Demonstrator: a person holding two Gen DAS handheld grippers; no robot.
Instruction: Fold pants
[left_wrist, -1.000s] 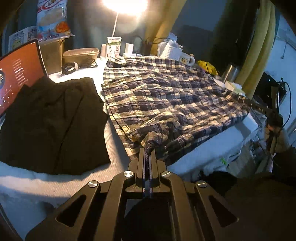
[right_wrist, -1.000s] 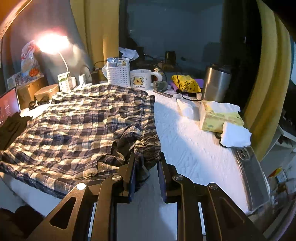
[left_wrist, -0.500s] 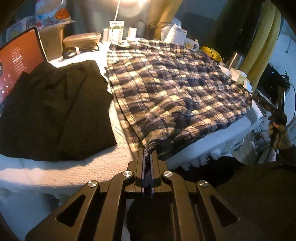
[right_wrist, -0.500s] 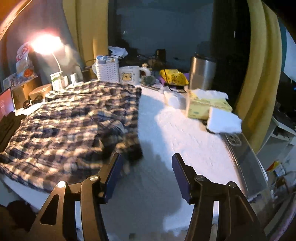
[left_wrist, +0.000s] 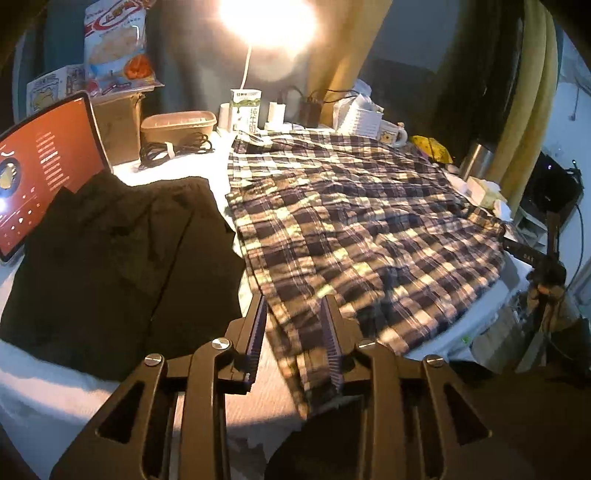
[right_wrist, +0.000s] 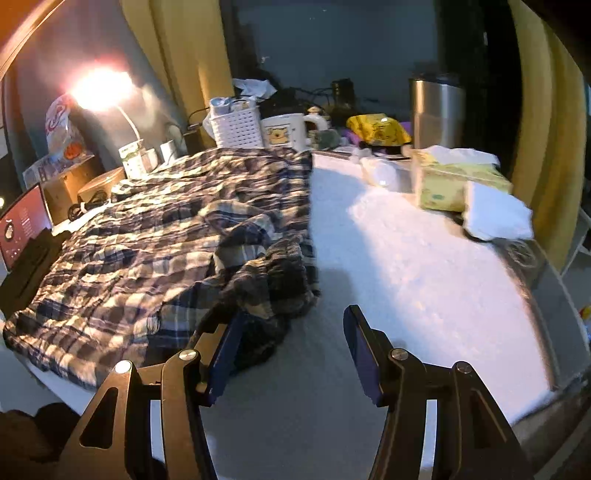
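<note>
- Plaid pants (left_wrist: 343, 221) — spread flat across the white table cover (right_wrist: 424, 266), filling its middle; one hem hangs over the near edge.
- Left gripper (left_wrist: 293, 332) — at the near corner of the pants; its jaws are opening, with a strip of plaid cloth lying loose between them, close to the right-hand finger and not pinched.
- Right gripper (right_wrist: 291, 350) — jaws parted wide above bare cover, just right of the pants' bunched waistband (right_wrist: 273, 273); nothing between them, though the left finger (right_wrist: 221, 354) overlaps the cloth's edge.
- Black garment (left_wrist: 122, 251) — folded, just left of the pants, apart from them.
- Tablet (left_wrist: 40, 173) — propped upright, left of the black garment.
- Lamp (left_wrist: 266, 18) — lit, behind the far end of the pants.
- Mug (right_wrist: 284, 131) and white basket (right_wrist: 238, 125) — just beyond the pants' far right corner.
- Tissue box (right_wrist: 458, 181) — well right of the pants.
</note>
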